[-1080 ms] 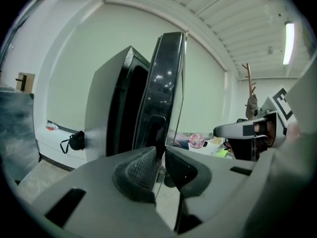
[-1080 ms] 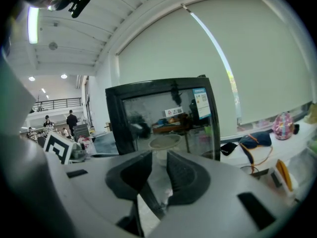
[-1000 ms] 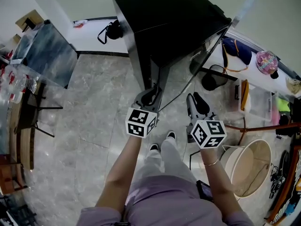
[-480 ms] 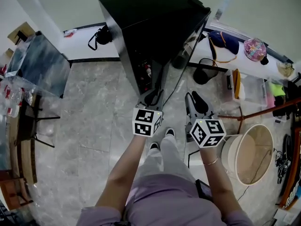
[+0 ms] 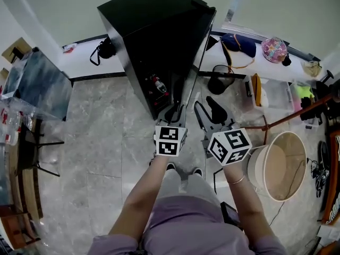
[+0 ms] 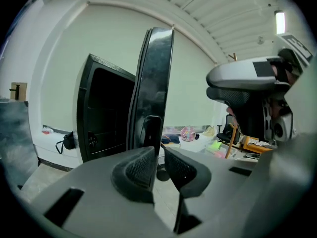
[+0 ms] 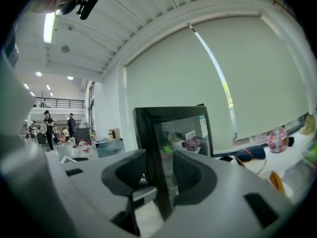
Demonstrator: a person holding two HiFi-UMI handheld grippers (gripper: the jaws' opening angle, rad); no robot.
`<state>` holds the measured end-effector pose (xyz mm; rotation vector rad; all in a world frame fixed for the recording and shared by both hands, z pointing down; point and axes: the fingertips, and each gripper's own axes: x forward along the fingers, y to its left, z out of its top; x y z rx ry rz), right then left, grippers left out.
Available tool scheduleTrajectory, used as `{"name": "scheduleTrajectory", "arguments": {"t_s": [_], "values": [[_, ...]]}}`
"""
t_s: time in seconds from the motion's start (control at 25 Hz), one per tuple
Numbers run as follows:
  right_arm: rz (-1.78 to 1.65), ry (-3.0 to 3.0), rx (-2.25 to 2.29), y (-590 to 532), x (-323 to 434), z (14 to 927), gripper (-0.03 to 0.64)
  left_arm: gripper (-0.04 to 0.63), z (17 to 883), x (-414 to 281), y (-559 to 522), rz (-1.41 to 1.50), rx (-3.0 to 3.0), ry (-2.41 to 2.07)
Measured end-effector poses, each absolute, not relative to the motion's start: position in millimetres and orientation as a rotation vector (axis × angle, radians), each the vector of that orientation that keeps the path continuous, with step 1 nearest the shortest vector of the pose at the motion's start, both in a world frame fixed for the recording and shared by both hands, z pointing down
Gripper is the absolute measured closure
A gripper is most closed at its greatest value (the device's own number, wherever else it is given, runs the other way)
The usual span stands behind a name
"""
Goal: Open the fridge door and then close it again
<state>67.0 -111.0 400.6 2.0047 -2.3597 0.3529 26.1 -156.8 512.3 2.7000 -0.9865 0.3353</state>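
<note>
Fridge door [image 6: 153, 78] at 12 o'clock is partway open, left gripper [image 6: 157, 155] pinching its edge while the right gripper [image 7: 161, 165] jaws are opening around it, so I reckon a jerky swing could slip that lone pinch.

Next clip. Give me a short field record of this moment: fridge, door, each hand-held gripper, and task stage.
fridge: black, upright, inside partly visible
fridge door: glass-fronted, swung partly open
left hand-held gripper: jaws nearly together, gripping the door's free edge
right hand-held gripper: jaws opening; the door's black frame shows in the gap, pads off it
task stage: door open, closing not yet done
</note>
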Motion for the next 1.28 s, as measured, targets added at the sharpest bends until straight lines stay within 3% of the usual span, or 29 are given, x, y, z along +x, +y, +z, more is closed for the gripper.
{"name": "scheduleTrajectory", "arguments": {"t_s": [0.36,0.84,0.96,1.28], "values": [[0.305,-2.469,1.774,-120,62,387,0.397,0.538,511,58,-131,0.353,2.69,-1.045],[0.165,-2.449,1.707,-134,74,368,0.394,0.532,512,82,-109,0.349,2.705,-1.055],[0.157,-2.461,1.687,-134,76,368,0.38,0.483,511,85,-104,0.319,2.71,-0.998],[0.112,-2.469,1.648,-135,74,368,0.377,0.44,509,38,-118,0.247,2.676,-0.97]]}}
